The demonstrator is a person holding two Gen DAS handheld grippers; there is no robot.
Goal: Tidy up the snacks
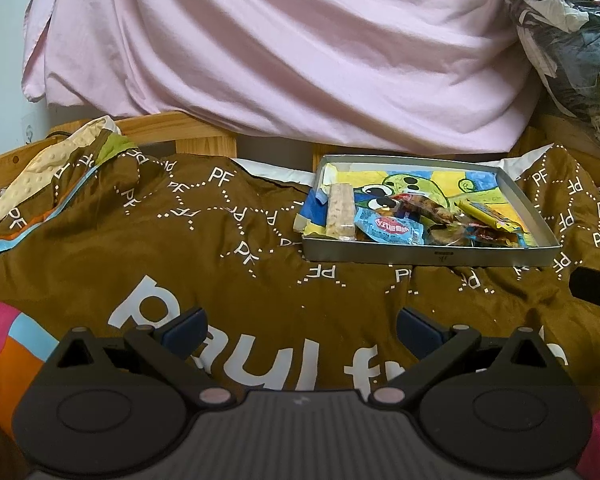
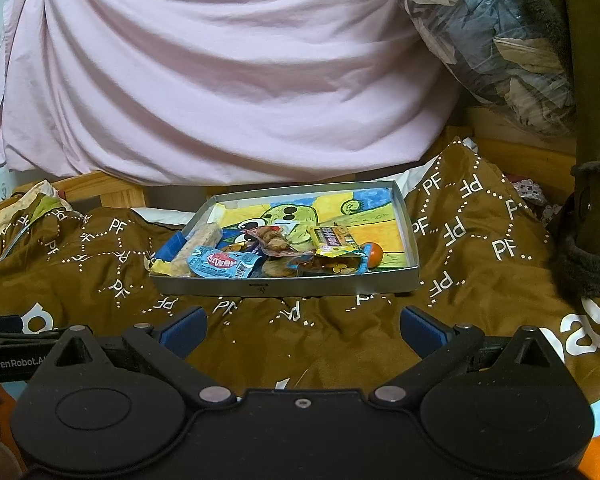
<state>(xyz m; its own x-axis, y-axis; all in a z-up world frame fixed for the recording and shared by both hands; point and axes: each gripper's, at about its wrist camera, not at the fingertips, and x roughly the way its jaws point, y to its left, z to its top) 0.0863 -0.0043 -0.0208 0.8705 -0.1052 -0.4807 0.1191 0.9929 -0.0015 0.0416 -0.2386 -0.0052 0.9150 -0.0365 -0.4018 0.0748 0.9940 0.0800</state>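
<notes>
A shallow grey metal tray lined with a cartoon drawing rests on the brown blanket. Inside lie several snacks: a pale cereal bar, a blue packet, a yellow packet, brown wrapped pieces and a small orange ball. My left gripper hovers open over the blanket, short of the tray and left of it. My right gripper is open too, just before the tray's front wall. Neither holds anything.
The brown "PF" blanket covers the bed. A pink sheet hangs behind over a wooden frame. A clear bag of clothes sits back right. An olive garment hangs at the right edge.
</notes>
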